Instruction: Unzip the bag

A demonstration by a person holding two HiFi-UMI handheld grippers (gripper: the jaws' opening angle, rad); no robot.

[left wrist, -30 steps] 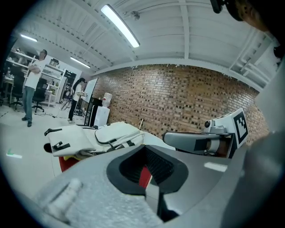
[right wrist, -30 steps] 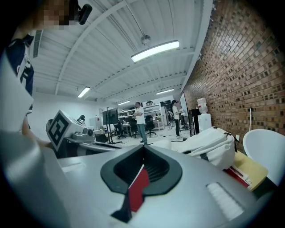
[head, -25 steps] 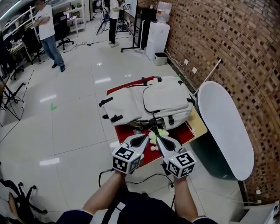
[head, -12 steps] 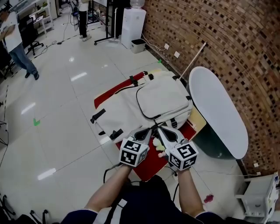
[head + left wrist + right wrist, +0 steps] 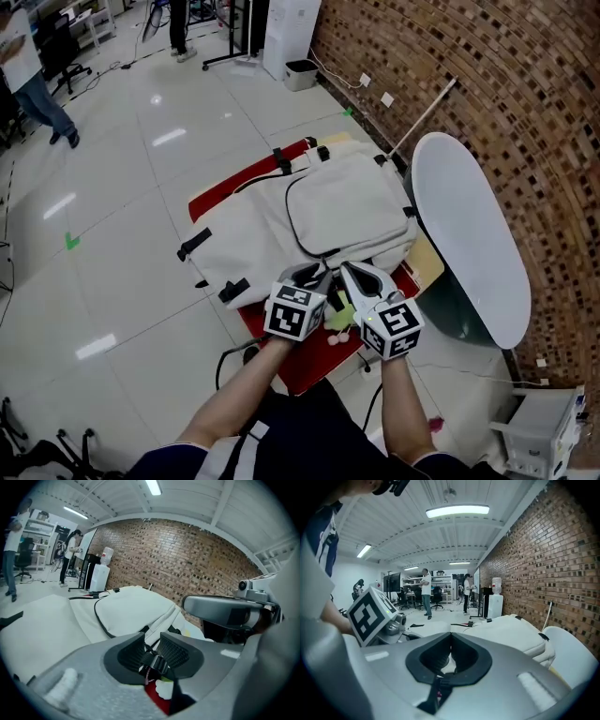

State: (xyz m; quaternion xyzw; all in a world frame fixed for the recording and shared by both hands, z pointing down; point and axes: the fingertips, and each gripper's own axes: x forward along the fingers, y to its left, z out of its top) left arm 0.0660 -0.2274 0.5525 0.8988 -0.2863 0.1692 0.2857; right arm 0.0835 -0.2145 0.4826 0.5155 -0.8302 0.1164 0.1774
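The jaws of the left gripper [image 5: 152, 644] had just been opening, released around a black strap piece [image 5: 156, 663] beside the cream fabric backpack [image 5: 337, 202], probably to regrip. The right gripper's [image 5: 450, 641] jaws were clenched.

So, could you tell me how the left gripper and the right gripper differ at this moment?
The left gripper has its jaws apart, having just been opening, with a black strap piece between them; the right gripper has its jaws shut together. In the head view the left gripper angles rightward, the right gripper leftward. Both point at the near edge of the white backpack.
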